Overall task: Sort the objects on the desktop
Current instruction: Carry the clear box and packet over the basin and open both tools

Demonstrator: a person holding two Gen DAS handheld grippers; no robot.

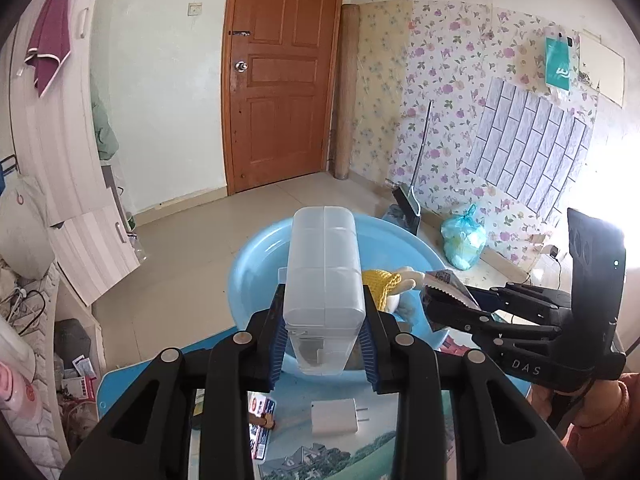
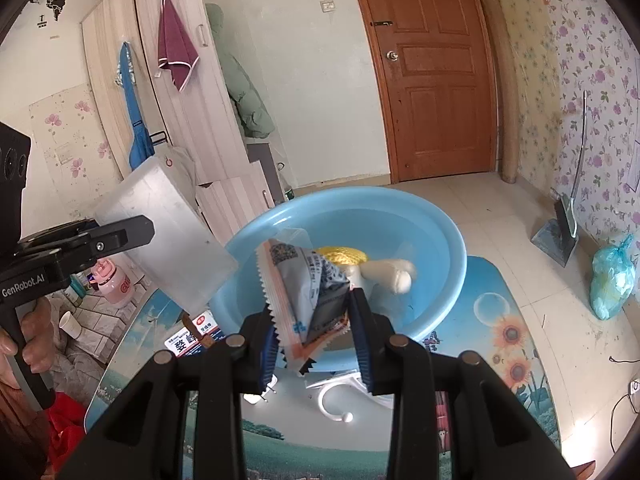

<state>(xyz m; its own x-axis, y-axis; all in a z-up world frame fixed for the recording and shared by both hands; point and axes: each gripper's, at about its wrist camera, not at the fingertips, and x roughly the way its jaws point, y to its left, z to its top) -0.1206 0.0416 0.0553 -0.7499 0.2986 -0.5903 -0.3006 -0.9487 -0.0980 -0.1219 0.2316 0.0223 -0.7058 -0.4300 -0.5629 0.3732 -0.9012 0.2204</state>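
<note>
My left gripper is shut on a clear plastic box, held upright above the near rim of a blue basin. The same box shows at the left of the right wrist view. My right gripper is shut on a grey and white snack packet with a serrated orange edge, over the basin. In the left wrist view that gripper and the packet hang at the right. A yellow and white plush toy lies inside the basin.
The basin stands on a small table with a picture mat. On the mat lie a white charger plug, a small printed box and a white hook. A blue rubbish bag and a dustpan sit on the floor at the right.
</note>
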